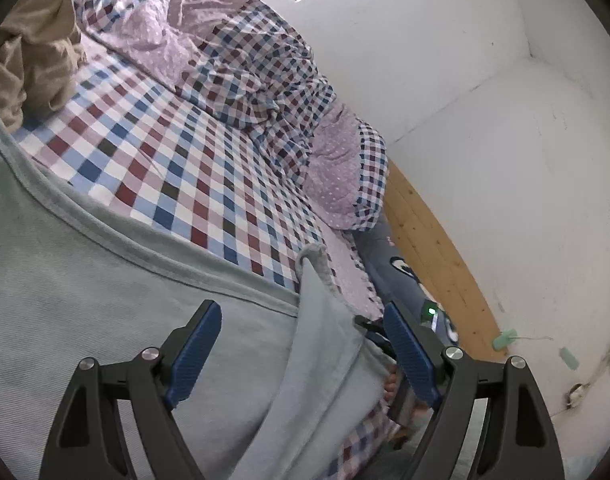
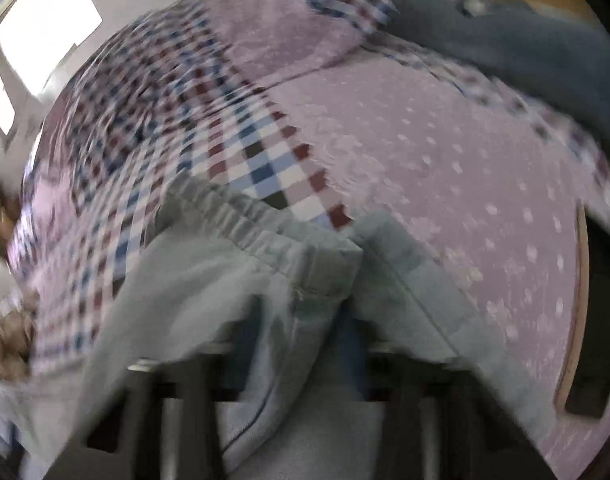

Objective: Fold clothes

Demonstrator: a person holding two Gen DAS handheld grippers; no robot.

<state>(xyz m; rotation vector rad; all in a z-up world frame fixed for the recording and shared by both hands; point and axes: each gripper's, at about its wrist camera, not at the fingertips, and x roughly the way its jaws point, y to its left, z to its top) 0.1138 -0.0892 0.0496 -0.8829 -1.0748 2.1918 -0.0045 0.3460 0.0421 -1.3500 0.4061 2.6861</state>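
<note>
Now we're over the bed, and the pale grey-green garment [image 1: 105,300] is spread on the checked sheet [image 1: 165,152], with one raised fold of it standing up between the fingers of our left gripper [image 1: 301,344]. Those jaws are wide apart, the blue pads [image 1: 197,344] clear of the cloth on both sides, so on this side we hold nothing; it looks poised to pinch that ridge.

Over on the right wrist view everything is smeared with motion. Our right gripper [image 2: 305,344] sits under bunched fabric near the gathered elastic waistband [image 2: 257,228], and the cloth drapes over the fingers. It reads as a grip on the waist end, lifted so the fabric hangs free for a fold, but we cannot tell for certain whether the jaws are closed on it.

Beyond, the rumpled quilt [image 1: 245,60] lies heaped against the wall, and a tan garment [image 1: 29,52] waits at the far edge, well apart.
</note>
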